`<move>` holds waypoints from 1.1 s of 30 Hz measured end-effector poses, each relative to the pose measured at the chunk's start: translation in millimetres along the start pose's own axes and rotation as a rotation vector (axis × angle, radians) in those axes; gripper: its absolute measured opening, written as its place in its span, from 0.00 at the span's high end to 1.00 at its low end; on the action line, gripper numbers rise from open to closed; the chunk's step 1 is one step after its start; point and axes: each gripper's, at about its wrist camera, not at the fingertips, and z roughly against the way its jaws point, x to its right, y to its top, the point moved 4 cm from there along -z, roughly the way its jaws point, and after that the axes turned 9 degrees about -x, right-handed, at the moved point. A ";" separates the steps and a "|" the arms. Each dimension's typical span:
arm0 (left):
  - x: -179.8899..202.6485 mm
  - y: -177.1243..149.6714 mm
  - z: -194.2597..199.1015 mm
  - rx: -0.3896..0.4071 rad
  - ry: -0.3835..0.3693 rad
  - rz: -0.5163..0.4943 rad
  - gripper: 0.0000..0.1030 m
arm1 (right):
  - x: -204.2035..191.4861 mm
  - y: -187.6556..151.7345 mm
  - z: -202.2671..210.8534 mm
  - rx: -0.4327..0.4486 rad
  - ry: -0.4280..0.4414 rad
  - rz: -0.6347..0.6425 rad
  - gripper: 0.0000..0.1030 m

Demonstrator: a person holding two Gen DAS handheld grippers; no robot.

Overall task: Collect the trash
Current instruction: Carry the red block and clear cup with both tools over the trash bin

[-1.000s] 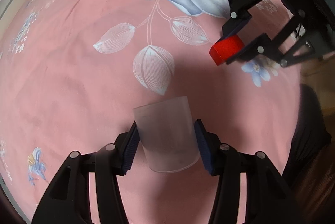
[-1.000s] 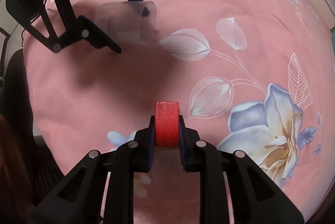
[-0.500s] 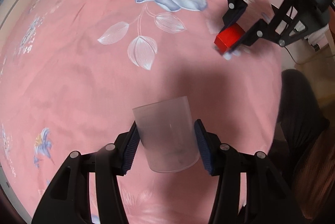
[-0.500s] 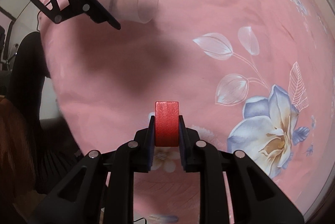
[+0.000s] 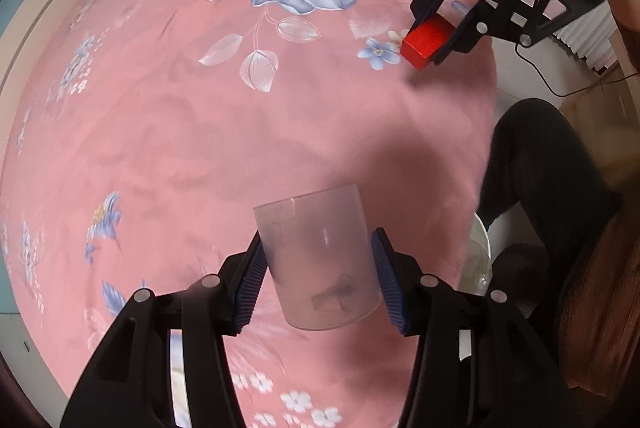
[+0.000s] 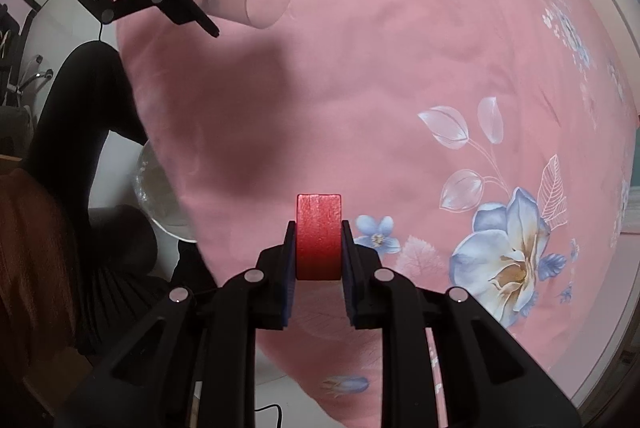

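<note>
The left tongs (image 5: 318, 278) are clamped on a clear plastic cup (image 5: 316, 256), held sideways across the pads, above the near part of the pink flowered bed (image 5: 180, 116). The right tongs (image 6: 319, 248) are clamped on a red block (image 6: 319, 232) near the bed's edge. A white bin (image 5: 478, 252) shows on the floor just past that edge, beside the person's dark trouser leg (image 5: 536, 164). The cup hangs nearer the bin than the block does, so the left hand likely empties first.
</note>
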 end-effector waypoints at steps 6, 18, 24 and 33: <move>19.6 -26.8 19.4 -0.002 0.018 -0.006 0.47 | -28.6 -1.4 17.0 -0.005 -0.009 0.035 0.80; 63.7 -69.6 48.2 -0.017 0.040 -0.015 0.47 | -87.3 -5.1 46.5 -0.019 -0.046 0.098 0.79; 88.5 -83.0 59.6 -0.020 0.041 -0.035 0.47 | -116.7 -8.2 56.2 -0.028 -0.048 0.123 0.80; 121.1 -95.1 71.0 -0.019 0.046 -0.062 0.47 | -157.9 -13.7 69.9 -0.020 -0.060 0.150 0.80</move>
